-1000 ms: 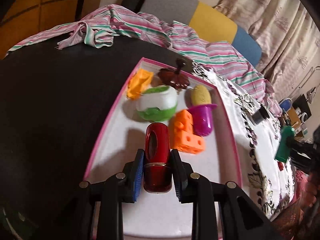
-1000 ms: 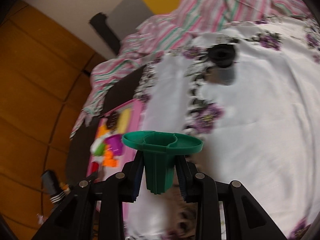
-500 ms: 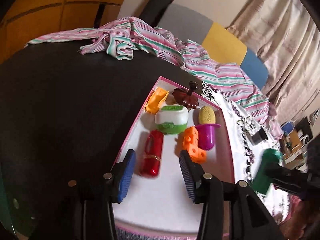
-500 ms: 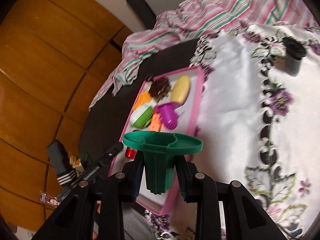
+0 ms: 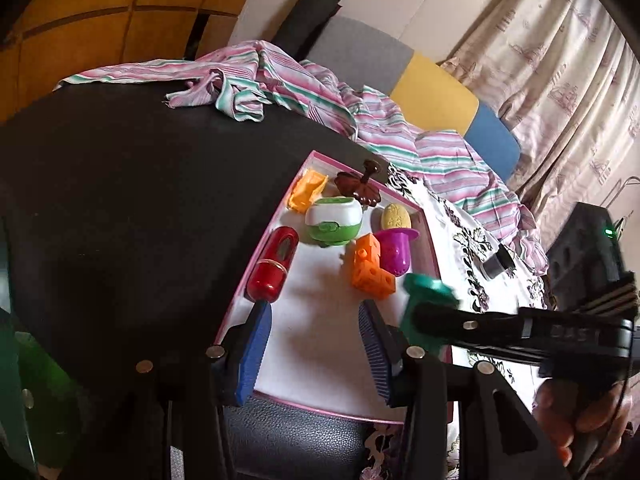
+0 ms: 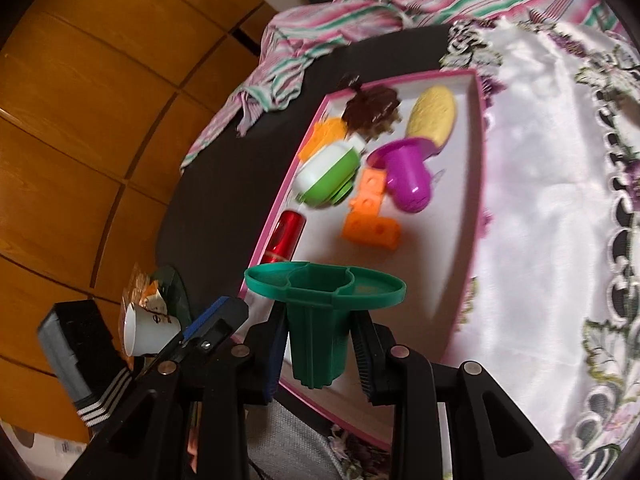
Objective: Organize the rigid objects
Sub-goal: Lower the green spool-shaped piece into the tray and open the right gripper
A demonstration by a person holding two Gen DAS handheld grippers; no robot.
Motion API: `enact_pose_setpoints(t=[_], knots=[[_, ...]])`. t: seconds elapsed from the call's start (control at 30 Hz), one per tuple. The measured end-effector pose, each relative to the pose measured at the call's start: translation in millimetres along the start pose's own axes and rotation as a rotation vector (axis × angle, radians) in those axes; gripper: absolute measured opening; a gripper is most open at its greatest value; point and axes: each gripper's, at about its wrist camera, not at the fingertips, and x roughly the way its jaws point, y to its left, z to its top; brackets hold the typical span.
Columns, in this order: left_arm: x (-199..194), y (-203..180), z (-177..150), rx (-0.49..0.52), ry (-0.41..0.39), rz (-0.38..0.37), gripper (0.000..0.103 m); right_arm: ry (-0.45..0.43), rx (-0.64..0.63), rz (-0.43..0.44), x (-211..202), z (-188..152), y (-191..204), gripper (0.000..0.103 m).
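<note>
The right gripper (image 6: 320, 354) is closed on the ribbed stem of the green cup (image 6: 322, 300), held over the near end of the pink tray (image 6: 466, 264); the piece is judged light, stiff plastic, best gripped below its flange. The left gripper (image 5: 314, 344) is spread wide and empty above the tray's near end; the red capsule (image 5: 274, 264) lies just beyond, by the tray's left rim; farther off rest the orange block (image 5: 370, 268) and purple cup (image 5: 396, 250).
</note>
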Motion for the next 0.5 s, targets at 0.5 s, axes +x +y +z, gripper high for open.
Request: enact_pose_setpoints(t=[0.5], knots=[[-16, 24, -9, -0.051, -0.007, 0.028, 0.046, 0.016, -0.041, -0.093, 59, 33, 30, 0.031]])
